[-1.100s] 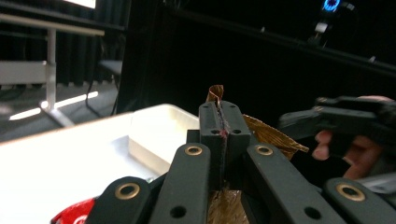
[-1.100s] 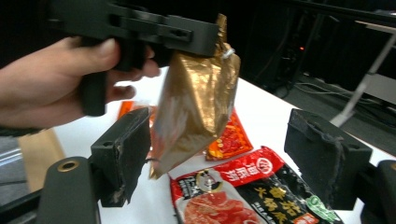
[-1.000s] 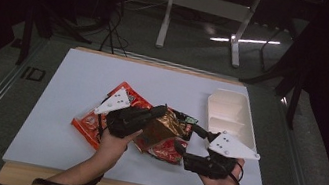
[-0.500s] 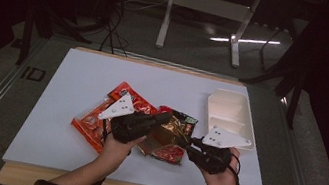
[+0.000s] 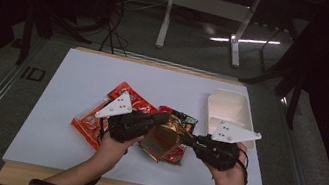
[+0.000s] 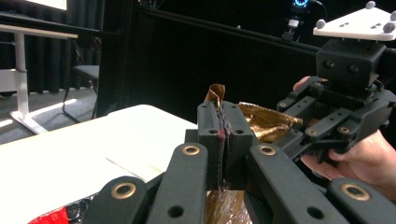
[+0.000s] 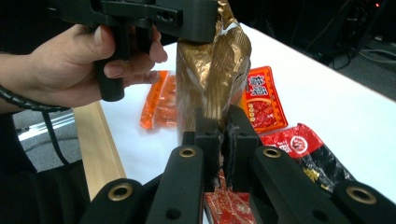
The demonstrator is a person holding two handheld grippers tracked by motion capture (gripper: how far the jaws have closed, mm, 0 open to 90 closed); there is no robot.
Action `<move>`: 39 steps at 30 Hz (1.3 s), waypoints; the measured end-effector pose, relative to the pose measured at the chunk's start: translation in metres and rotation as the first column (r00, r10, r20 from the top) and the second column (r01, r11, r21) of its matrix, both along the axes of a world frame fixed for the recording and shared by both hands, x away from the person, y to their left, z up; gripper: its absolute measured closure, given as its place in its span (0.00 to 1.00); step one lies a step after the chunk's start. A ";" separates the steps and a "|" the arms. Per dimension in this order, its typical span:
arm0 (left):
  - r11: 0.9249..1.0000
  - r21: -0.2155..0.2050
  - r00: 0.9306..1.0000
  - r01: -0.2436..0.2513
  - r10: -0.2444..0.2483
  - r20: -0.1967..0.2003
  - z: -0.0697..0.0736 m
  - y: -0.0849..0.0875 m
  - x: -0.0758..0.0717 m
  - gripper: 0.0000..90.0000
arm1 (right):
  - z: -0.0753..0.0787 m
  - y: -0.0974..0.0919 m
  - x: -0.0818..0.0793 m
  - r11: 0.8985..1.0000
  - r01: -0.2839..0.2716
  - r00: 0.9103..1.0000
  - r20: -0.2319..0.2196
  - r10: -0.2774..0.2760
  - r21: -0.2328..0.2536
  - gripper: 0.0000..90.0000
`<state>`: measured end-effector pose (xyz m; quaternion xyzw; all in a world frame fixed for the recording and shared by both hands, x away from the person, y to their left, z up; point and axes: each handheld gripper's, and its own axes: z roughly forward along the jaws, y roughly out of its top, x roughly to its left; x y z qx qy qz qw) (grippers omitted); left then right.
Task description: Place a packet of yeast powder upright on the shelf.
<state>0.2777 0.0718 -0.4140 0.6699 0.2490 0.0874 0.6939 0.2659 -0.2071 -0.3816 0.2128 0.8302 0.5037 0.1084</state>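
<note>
A crumpled gold foil packet (image 5: 163,142) hangs above the white table top (image 5: 73,82), held between both grippers. My left gripper (image 5: 164,119) is shut on its upper edge; in the left gripper view the jaws (image 6: 223,116) pinch a twist of gold foil (image 6: 267,122). My right gripper (image 5: 186,139) has just closed its jaws and is shut on the packet's other side. In the right gripper view its jaws (image 7: 224,126) clamp the lower part of the gold packet (image 7: 210,70), which stands upright.
Under the hands lie an orange-red sachet (image 5: 91,123), a red sachet with print (image 7: 259,100) and a red-and-black packet (image 7: 308,149). A white two-part tray (image 5: 230,111) stands at the right. The table's wooden front edge (image 7: 98,144) is close to the hands.
The right gripper moved left to the gold packet and shut on it. The packet has lifted slightly between the two grippers. The left gripper has kept its hold.
</note>
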 end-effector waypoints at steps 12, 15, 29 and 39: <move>0.997 0.057 0.998 0.054 -0.055 0.031 0.009 0.004 -0.005 0.15 | 0.018 -0.009 0.011 0.998 -0.039 0.998 0.037 0.041 -0.042 0.96; 0.999 0.032 0.999 0.043 -0.043 0.000 0.010 0.012 -0.006 0.05 | 0.023 -0.013 0.015 0.999 -0.030 0.998 0.049 0.032 -0.039 0.96; 0.994 0.096 0.999 -0.053 0.053 0.004 -0.002 0.068 -0.013 0.03 | 0.051 -0.047 0.038 0.998 0.063 0.990 0.127 -0.062 -0.006 0.96; 0.970 0.223 0.995 -0.100 0.097 0.025 -0.029 0.105 -0.020 0.03 | 0.064 -0.076 0.062 0.988 0.155 0.977 0.148 -0.156 0.023 0.96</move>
